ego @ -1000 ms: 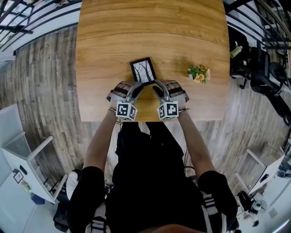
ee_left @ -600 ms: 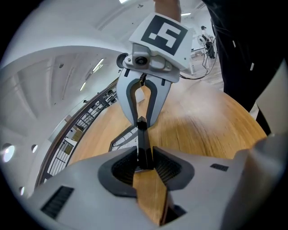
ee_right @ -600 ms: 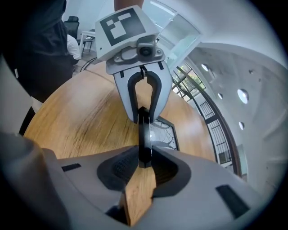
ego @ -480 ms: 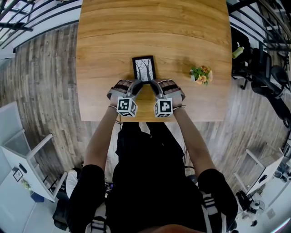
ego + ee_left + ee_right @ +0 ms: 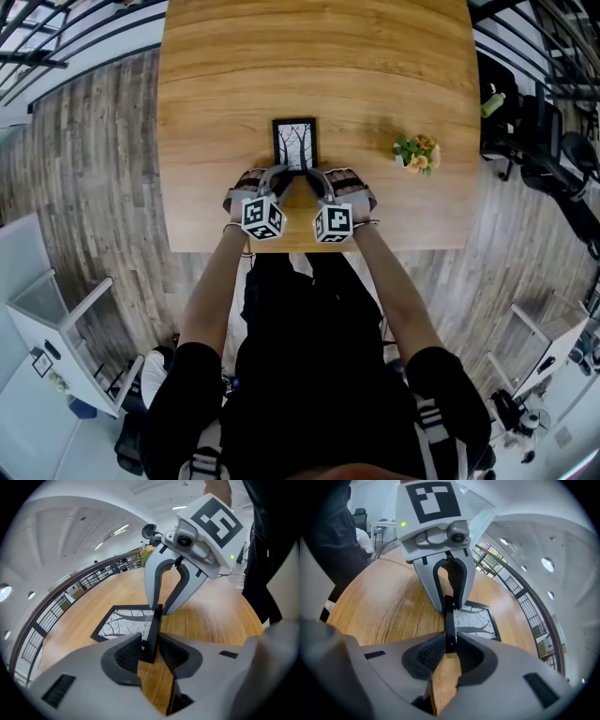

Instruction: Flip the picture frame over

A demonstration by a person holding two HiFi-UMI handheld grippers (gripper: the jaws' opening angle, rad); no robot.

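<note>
Fingers (image 5: pixel 126 654) of left gripper (image 5: pixel 283 175) and just-closing right gripper (image 5: pixel 310 175) pinch black, tree-print picture frame (image 5: pixel 294 142) at 6 o'clock edge; both pitched downward.

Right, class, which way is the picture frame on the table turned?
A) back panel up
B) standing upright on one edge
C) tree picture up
C: the head view shows the black-and-white tree print inside the picture frame, facing up from the table.
</note>
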